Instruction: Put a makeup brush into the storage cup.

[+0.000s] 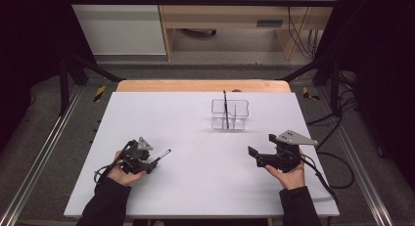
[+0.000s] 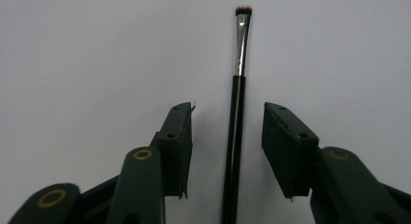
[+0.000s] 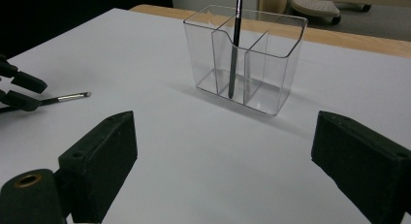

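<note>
A thin black make-up brush (image 2: 236,117) with a silver ferrule lies flat on the white table (image 1: 205,182), bristles pointing away from my left gripper (image 2: 228,107). Its handle runs between the left jaws, with a gap showing on each side, so the pads do not press it. In the high view the left gripper (image 1: 155,162) sits at the front left with the brush (image 1: 164,153) sticking out of it. My right gripper (image 1: 262,145) is at the front right, open wide with nothing between its fingers. It faces a clear divided holder (image 3: 286,54) in which a second dark brush (image 3: 235,49) stands.
The clear holder (image 1: 241,119) stands right of centre toward the back of the table. A wooden edge (image 1: 195,85) borders the far side. Metal frame rails and cables run along the floor on both sides.
</note>
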Demonstrator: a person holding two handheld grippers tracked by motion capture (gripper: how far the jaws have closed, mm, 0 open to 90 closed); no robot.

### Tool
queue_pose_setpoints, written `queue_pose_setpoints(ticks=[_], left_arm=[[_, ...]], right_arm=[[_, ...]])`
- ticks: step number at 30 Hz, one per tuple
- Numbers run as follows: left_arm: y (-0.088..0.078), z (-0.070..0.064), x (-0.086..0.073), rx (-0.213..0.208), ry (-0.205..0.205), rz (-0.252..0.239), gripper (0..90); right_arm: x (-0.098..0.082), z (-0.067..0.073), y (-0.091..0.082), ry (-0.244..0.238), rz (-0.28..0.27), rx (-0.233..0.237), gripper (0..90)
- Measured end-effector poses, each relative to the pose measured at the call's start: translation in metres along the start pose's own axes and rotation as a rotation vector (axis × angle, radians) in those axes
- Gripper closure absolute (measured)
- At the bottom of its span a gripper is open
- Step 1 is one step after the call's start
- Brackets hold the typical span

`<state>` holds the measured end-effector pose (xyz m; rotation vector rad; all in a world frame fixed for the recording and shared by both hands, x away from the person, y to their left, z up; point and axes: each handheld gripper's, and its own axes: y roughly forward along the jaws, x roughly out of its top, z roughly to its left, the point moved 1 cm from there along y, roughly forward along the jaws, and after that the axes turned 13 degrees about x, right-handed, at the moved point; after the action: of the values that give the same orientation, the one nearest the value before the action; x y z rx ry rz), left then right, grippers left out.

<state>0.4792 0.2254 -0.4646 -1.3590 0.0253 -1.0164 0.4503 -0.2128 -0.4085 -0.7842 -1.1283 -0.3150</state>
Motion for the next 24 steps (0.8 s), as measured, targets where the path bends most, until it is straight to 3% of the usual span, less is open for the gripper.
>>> queue_pose_setpoints(ticks=[12, 24], left_arm=[[0.0004, -0.0009, 0.0001, -0.039, -0.016, 0.03, 75.4], [-0.0009, -0.004, 0.0019, -0.031, -0.036, 0.055, 82.8]], right_arm=[[-0.0001, 0.0003, 0.0001, 0.002, 0.001, 0.001, 9.8], [-0.0001, 0.0004, 0.0001, 0.003, 0.001, 0.002, 9.7]])
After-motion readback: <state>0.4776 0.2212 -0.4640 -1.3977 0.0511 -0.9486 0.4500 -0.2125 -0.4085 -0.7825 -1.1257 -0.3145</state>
